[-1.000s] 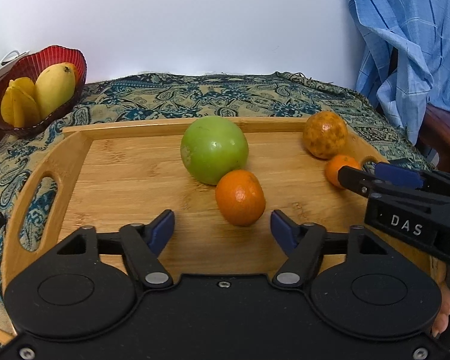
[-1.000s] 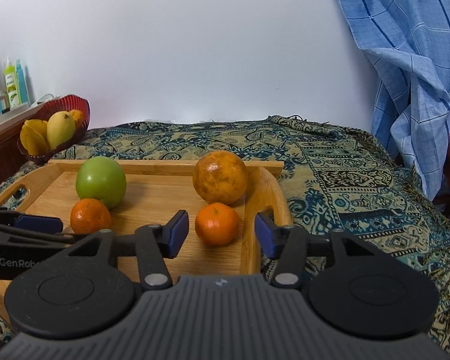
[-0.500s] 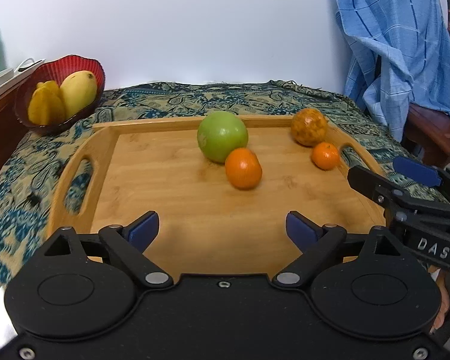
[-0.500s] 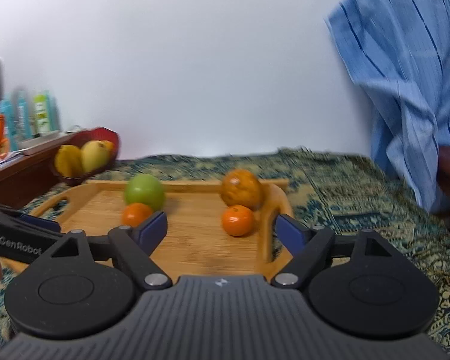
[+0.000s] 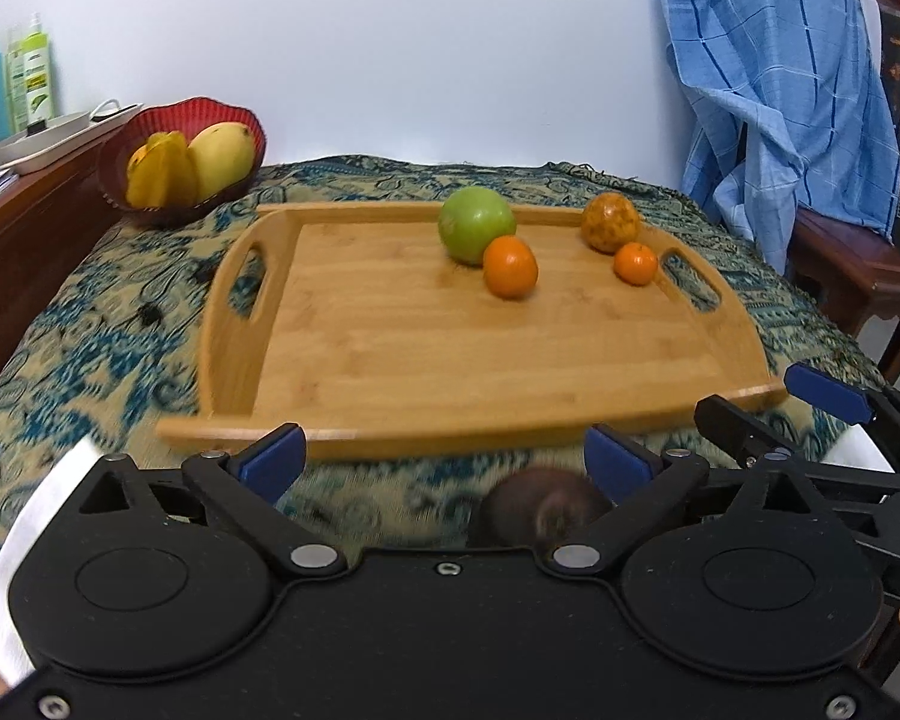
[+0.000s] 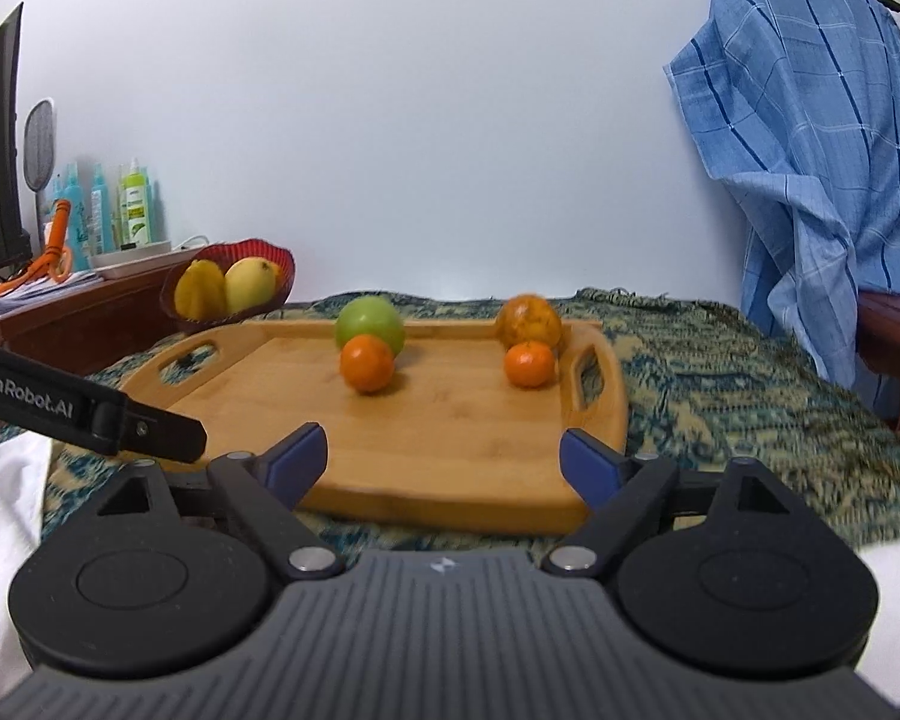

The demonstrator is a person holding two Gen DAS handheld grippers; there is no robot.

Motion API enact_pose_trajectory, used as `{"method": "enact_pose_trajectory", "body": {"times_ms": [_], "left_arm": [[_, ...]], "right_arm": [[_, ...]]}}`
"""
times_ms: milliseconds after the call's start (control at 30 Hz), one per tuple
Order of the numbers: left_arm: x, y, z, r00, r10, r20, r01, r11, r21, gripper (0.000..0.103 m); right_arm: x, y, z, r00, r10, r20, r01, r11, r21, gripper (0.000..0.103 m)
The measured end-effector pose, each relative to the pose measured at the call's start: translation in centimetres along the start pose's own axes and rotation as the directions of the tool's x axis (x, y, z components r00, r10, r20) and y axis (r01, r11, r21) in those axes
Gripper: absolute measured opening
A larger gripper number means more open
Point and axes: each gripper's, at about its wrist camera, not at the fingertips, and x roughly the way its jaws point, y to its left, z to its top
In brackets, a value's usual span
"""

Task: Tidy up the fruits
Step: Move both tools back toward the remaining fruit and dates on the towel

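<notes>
Left wrist view: the patterned cloth (image 5: 120, 324) is seen under the wooden tray (image 5: 450, 360), where a green fruit (image 5: 476, 225), a mottled orange (image 5: 609, 222) and two small oranges (image 5: 510, 267) (image 5: 635, 263) are clustered at the far right. A dark round thing (image 5: 540, 510), blurred, lies near the left gripper (image 5: 444, 459). Both the left and the right gripper (image 6: 444, 459) have fingers just opened wide, nothing held. Round fruit could be rolled off by a nudge; the soft cloth could let the tray tip.
</notes>
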Motion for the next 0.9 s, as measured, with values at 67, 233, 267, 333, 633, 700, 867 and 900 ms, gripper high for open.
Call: {"method": "enact_pose_trajectory", "body": {"times_ms": [67, 233, 267, 333, 633, 700, 867, 900], "left_arm": [[-0.8, 0.2, -0.9, 1.0, 0.001, 0.001, -0.001, 1.0, 0.001, 0.101], [-2.1, 0.7, -3.0, 1.0, 0.009, -0.007, -0.009, 1.0, -0.013, 0.102], [-2.2, 0.8, -3.4, 1.0, 0.009, -0.012, -0.009, 1.0, -0.017, 0.102], [-2.4, 0.8, -4.1, 1.0, 0.009, -0.017, -0.009, 1.0, -0.02, 0.102], [-3.4, 0.6, -6.2, 1.0, 0.03, -0.006, -0.03, 1.0, 0.004, 0.098], [-3.6, 0.5, -6.4, 1.0, 0.03, -0.006, -0.03, 0.999, 0.013, 0.092], [-3.6, 0.4, -6.7, 1.0, 0.016, -0.026, -0.015, 1.0, 0.026, 0.07], [-3.6, 0.4, -6.8, 0.999, 0.009, -0.034, -0.008, 1.0, 0.025, 0.064]], "right_arm": [[-0.7, 0.5, -0.6, 1.0, 0.003, -0.007, -0.003, 1.0, -0.002, 0.093], [-2.2, 1.6, -1.8, 1.0, 0.008, -0.018, -0.008, 1.0, 0.007, 0.093], [-2.5, 1.7, -1.9, 1.0, 0.009, -0.019, -0.009, 1.0, 0.011, 0.093], [-3.1, 2.1, -2.4, 1.0, 0.006, -0.021, -0.006, 1.0, 0.014, 0.093], [-5.1, 3.3, -3.7, 0.999, 0.008, -0.04, -0.007, 1.0, 0.02, 0.092], [-5.2, 3.6, -3.9, 0.999, 0.017, -0.05, -0.017, 1.0, 0.015, 0.092], [-5.6, 4.7, -4.4, 0.997, 0.046, -0.064, -0.047, 0.999, -0.015, 0.092], [-5.7, 4.9, -4.5, 0.997, 0.051, -0.066, -0.053, 0.998, -0.023, 0.092]]}}
